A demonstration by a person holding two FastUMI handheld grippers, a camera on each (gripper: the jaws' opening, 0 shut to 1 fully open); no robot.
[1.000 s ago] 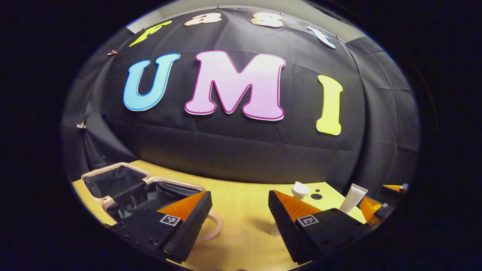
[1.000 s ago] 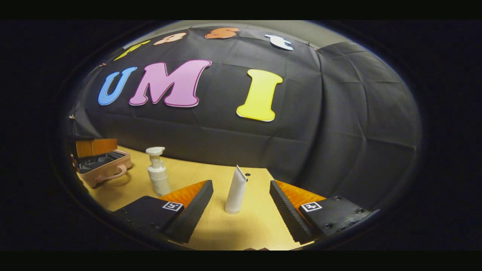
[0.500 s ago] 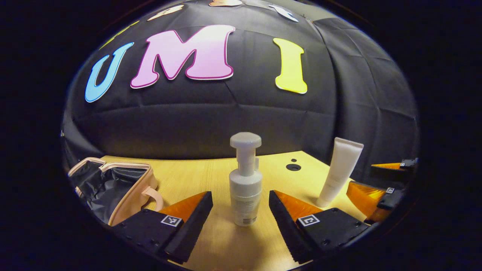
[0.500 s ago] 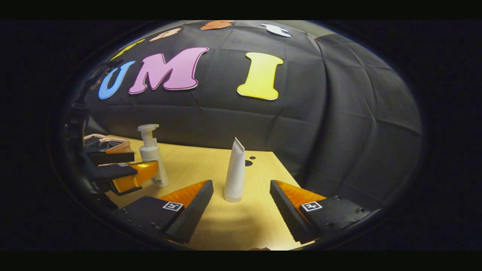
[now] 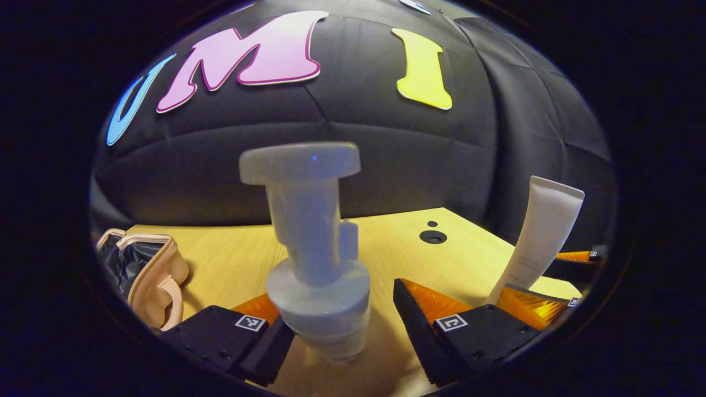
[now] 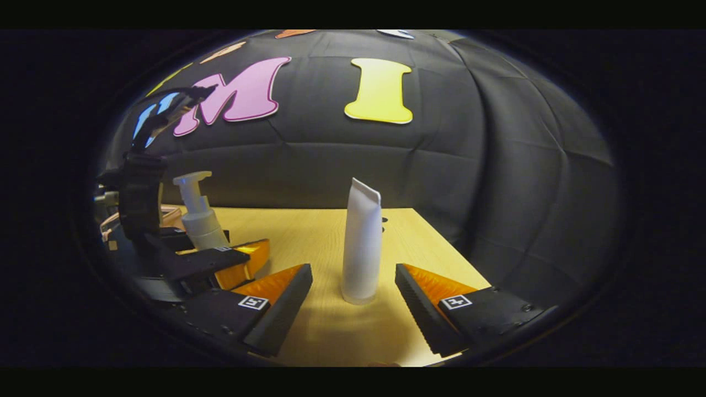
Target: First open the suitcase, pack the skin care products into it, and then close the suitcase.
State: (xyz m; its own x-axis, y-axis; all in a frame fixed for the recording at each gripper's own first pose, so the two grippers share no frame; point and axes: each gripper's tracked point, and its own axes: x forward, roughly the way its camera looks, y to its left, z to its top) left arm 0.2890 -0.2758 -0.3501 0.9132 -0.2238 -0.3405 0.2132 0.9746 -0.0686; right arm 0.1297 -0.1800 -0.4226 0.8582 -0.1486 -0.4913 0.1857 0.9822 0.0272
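The left tool (image 5: pixel 336 336) stood open with its 2 fingers spread on either side of the pump bottle (image 5: pixel 317 264). The bottle stood upright on the desk (image 5: pixel 397 248) between the fingers; the left finger sat just beside the bottle's shoulder, and contact could not be confirmed. In the right gripper view, the same left tool (image 6: pixel 220 259) appeared at the left, level with the lower body of the pump bottle (image 6: pixel 198 218).

The right tool (image 6: pixel 353 317) was also open, its 2 fingers apart on either side of the tube (image 6: pixel 361 242). The tube stood upright on its cap on the desk (image 6: pixel 309 231), with a visible gap to each finger. In the left gripper view, the tube (image 5: pixel 538 231) stood near the right edge of the desk, with the right tool (image 5: pixel 546 281) around its base.

The suitcase (image 5: pixel 149 270) lay open near the left edge of the desk, its dark lining exposed and its handle facing the desk centre. Both skin care products were on the desk surface, well apart from the suitcase. 2 round holes (image 5: pixel 433 236) were set in the desk toward its far right corner.
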